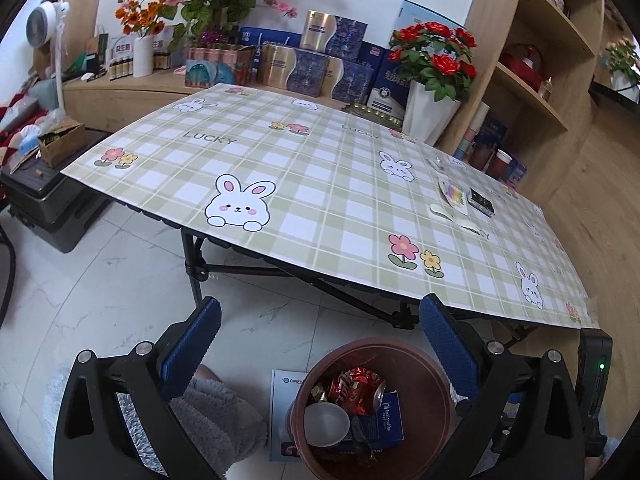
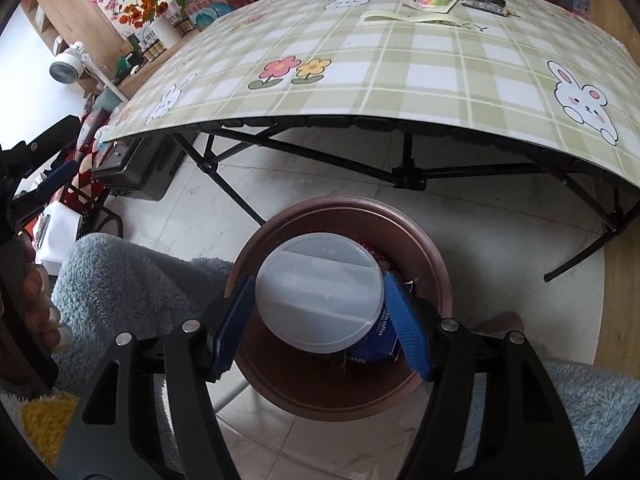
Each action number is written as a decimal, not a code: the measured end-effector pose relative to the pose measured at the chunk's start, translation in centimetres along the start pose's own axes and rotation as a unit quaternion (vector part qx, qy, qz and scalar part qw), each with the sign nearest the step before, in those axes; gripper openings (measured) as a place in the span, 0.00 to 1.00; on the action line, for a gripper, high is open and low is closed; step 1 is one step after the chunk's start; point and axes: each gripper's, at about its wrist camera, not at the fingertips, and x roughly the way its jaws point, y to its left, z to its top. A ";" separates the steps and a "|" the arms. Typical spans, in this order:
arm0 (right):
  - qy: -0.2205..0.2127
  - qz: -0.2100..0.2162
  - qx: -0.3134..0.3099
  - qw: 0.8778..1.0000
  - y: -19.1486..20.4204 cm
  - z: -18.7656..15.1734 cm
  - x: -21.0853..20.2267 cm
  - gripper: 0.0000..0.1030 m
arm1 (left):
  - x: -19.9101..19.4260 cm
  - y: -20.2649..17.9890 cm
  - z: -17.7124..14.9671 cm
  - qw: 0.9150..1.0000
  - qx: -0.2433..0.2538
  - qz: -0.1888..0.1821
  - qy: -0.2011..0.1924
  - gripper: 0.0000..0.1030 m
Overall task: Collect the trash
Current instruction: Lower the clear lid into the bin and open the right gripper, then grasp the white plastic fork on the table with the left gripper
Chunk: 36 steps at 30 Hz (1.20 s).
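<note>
Right gripper point(image 2: 320, 320) is over the bin now, its blue fingers point(image 2: 236, 320) clamped on a round, translucent plastic lid point(image 2: 318, 292), one pad pressed on each side of its rim. The lid sits flat between the fingers, directly above the brown trash bin point(image 2: 436, 280), covering most of the bin's mouth from this angle. Just past the right finger, a blue coffee box point(image 2: 380, 336) peeks out from inside the bin, below the lid.

Over on the left gripper point(image 1: 316, 344), the fingers point(image 1: 192, 348) stand wide apart with nothing between them. The same brown bin point(image 1: 432, 400) sits on the white marble floor point(image 1: 120, 300) below and between those fingers, closer to the right one. Inside it: a crushed red can point(image 1: 356, 390), a white cup point(image 1: 326, 424) lying on its side, and the blue box point(image 1: 384, 420), all touching one another. A flat booklet point(image 1: 280, 412) lies on the floor just beside the bin, toward the left finger, partly tucked behind the bin wall. A fuzzy grey sleeve or leg point(image 1: 216, 420) shows beneath the left finger.

Beyond both pairs of fingers stretches the counter point(image 1: 320, 184), with its green plaid cloth of rabbits and flowers. Far ahead and to the right on it lie a rainbow-printed packet point(image 1: 454, 196), a small black wrapper point(image 1: 482, 202) just beside it, and a pale strip of paper point(image 1: 452, 216) nearer the fingers, well apart from the bin.
</note>
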 end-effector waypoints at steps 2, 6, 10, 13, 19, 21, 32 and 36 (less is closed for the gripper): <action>0.003 0.001 -0.002 1.000 0.1 -0.1 0.0 0.65 | 0.2 0.3 -0.1 1.000 -0.004 0.001 0.005 0.94; 0.007 0.003 -0.007 1.000 0.4 -0.1 0.0 0.66 | 0.4 0.4 -0.4 1.000 -0.009 0.003 0.013 0.94; -0.003 0.018 0.004 1.000 0.2 0.2 -0.5 0.74 | 0.3 0.4 -0.5 1.000 -0.008 0.004 0.012 0.94; -0.018 0.022 0.009 1.000 0.0 0.5 -1.1 0.80 | 0.3 0.4 -0.4 1.000 -0.008 0.008 0.012 0.94; -0.059 -0.005 0.011 0.998 -0.4 1.1 -2.9 0.93 | 0.3 0.2 -0.5 1.000 -0.003 0.019 0.013 0.94; -0.069 -0.027 0.006 0.997 -0.7 1.5 -3.6 0.94 | 0.4 -0.1 -0.5 1.000 0.004 0.019 0.015 0.94; -0.149 -0.014 0.060 0.987 -4.9 3.5 -7.6 0.94 | 1.1 -2.4 -0.3 0.998 0.061 0.020 0.029 0.94; -0.166 -0.026 0.087 0.982 -7.3 4.0 -8.7 0.94 | 1.5 -3.8 0.2 0.996 0.087 0.010 0.033 0.94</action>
